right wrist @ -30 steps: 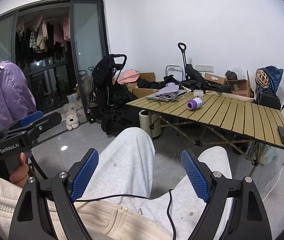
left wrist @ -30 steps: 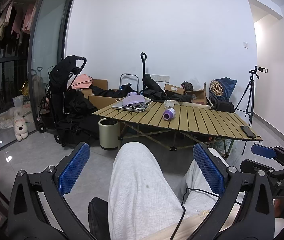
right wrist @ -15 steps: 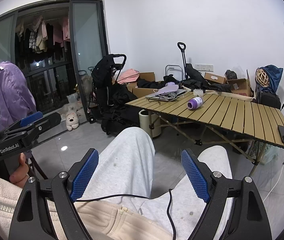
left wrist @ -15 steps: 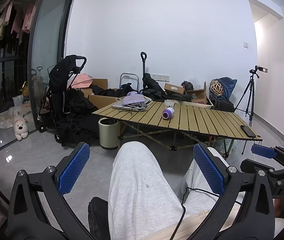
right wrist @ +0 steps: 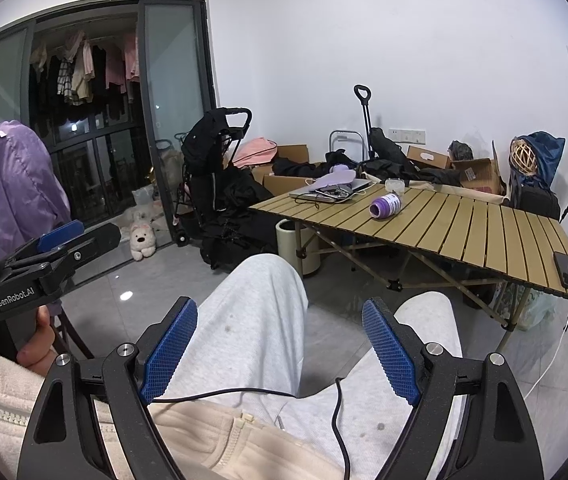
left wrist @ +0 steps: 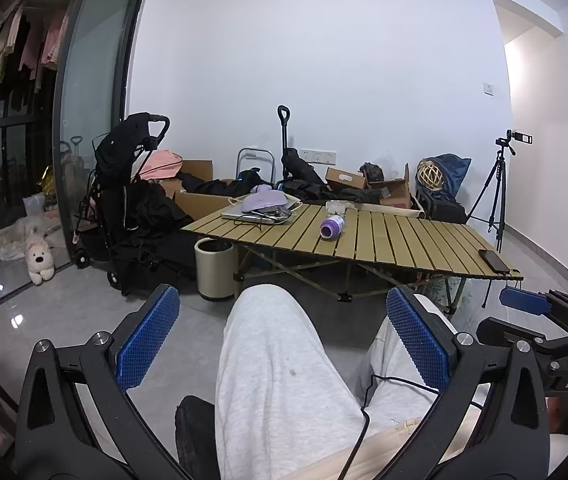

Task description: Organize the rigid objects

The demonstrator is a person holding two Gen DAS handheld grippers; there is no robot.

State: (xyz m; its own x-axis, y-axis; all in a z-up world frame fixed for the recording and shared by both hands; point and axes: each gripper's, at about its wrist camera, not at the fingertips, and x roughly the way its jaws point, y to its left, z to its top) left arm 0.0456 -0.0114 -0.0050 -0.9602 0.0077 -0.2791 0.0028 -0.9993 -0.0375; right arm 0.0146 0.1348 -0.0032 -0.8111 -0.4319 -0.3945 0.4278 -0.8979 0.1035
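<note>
A purple bottle (left wrist: 332, 227) lies on its side on the slatted wooden table (left wrist: 403, 244), also in the right wrist view (right wrist: 385, 205). A clear jar (right wrist: 394, 186) stands behind it. A laptop with a purple item and cables (left wrist: 262, 208) sits at the table's far left corner. A black phone (left wrist: 493, 260) lies at the right end. My left gripper (left wrist: 282, 328) is open and empty above the person's lap, far from the table. My right gripper (right wrist: 280, 344) is open and empty, also over the lap.
A round bin (left wrist: 214, 268) stands under the table's left corner. A black stroller (left wrist: 124, 200) and cardboard boxes (left wrist: 367, 184) crowd the back wall. A tripod (left wrist: 497, 188) stands at the right. A plush dog (left wrist: 40, 264) lies by the glass door.
</note>
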